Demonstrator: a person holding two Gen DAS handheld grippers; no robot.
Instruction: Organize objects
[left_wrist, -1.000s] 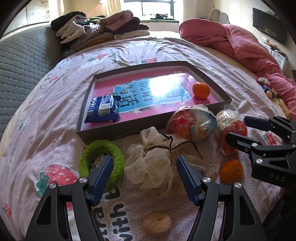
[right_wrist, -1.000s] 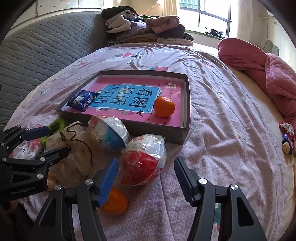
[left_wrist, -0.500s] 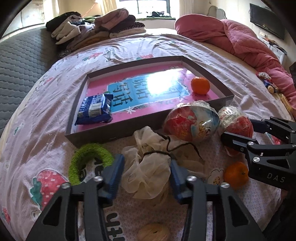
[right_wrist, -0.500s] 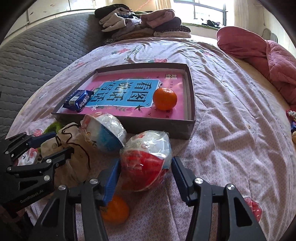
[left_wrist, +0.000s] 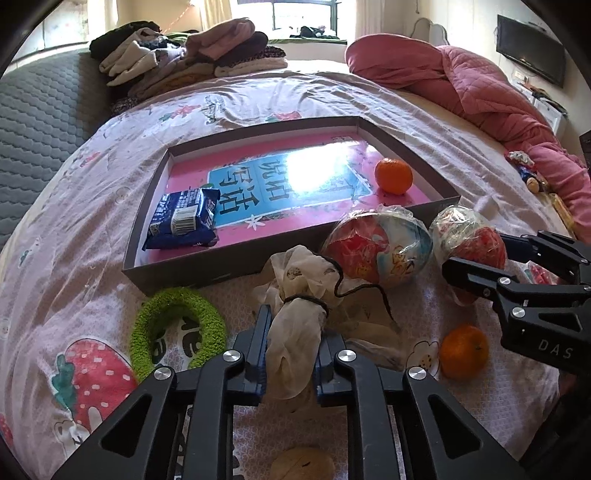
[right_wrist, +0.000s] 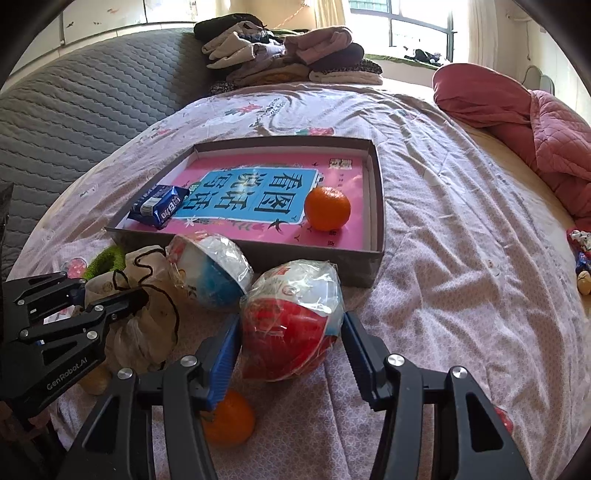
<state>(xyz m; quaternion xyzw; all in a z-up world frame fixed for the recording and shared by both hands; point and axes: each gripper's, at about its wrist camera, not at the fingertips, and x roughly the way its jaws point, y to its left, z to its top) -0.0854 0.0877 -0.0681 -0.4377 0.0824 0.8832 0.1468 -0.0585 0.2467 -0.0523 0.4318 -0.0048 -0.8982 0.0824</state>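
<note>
Left gripper (left_wrist: 290, 345): jaws closed on cream drawstring pouch (left_wrist: 295, 332), pouch pinched between blue pads, resting on bedsheet (left_wrist: 74, 288) just before tray (left_wrist: 192, 271).

Right gripper (right_wrist: 291, 341): jaws set wide, both pads pressed against red wrapped egg (right_wrist: 291, 332). Egg located on bedsheet, near tray front wall.

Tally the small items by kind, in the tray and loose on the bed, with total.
Oranges: 2, in tray, on bed
Wrapped toy eggs: 2
Snack packet: 1
Cloth pouch: 1
Green ring: 1
Beige ball: 1
Total: 8
</note>
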